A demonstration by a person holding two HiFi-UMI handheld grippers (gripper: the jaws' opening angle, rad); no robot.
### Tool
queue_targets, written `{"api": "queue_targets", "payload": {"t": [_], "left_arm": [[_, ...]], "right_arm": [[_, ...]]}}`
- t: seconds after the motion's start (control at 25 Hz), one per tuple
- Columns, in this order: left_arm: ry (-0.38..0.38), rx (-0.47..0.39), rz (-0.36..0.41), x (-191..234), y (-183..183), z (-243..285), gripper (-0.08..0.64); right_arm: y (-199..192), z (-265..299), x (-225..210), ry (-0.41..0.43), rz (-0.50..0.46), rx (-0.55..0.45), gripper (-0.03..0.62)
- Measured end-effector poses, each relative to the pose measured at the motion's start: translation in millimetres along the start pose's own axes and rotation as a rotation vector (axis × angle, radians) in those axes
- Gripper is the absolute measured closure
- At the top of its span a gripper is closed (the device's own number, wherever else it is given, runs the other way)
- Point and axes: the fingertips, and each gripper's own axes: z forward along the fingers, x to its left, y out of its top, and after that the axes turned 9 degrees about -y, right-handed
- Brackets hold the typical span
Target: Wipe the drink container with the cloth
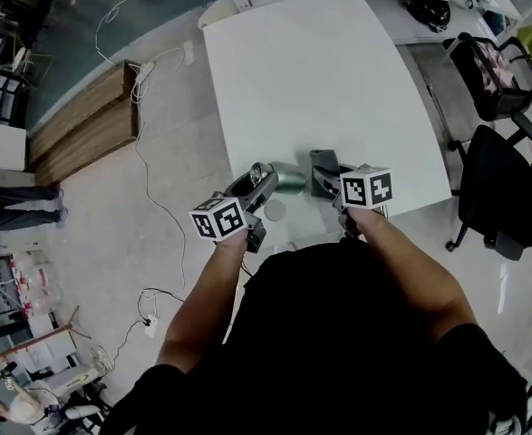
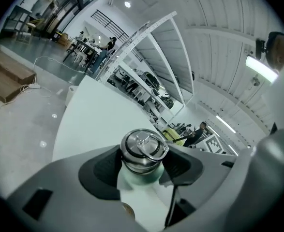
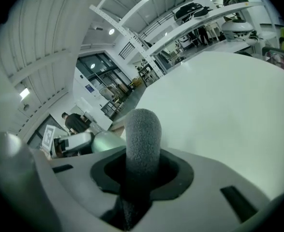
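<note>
Left gripper (image 2: 141, 170): I have its fingers clenched on a green bottle (image 2: 142, 151), just under the steel cap. Right gripper (image 3: 142, 173): fingers grasping a folded grey cloth (image 3: 142, 134). Bottle and cloth sit just beside each other above the white surface (image 1: 320, 80), at its near edge.

Drink container (image 2: 138, 180) — matt pale-green body, polished metal lid (image 2: 143, 149), glossy. Cloth (image 3: 142, 139) — grey, coarse, nubby textile. Table (image 1: 320, 80): white, smooth, low sheen. Left gripper (image 2: 141, 167) and right gripper (image 3: 142, 172): matt grey plastic shells.
</note>
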Motion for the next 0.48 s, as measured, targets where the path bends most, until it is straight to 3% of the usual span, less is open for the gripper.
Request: {"api": "queue_targets", "payload": {"t": [0.08,0.16,0.32,0.48], "left_arm": [[-0.016,0.012,-0.005,0,-1,-4,0.290],[-0.023,0.034,0.036,-3,-2,-6,0.290],[-0.037,0.126,0.230,-19,-8,-3,0.290],[-0.042,0.192,0.376,-32,-13,4,0.290]], "right_arm": [[17,-7,8,0.053,0.035,-0.048,0.485],[32,-14,21,0.125,0.049,-0.085,0.485],[56,-26,52,0.256,0.044,-0.136,0.485],[78,-37,80,0.391,0.136,-0.191,0.485]]}}
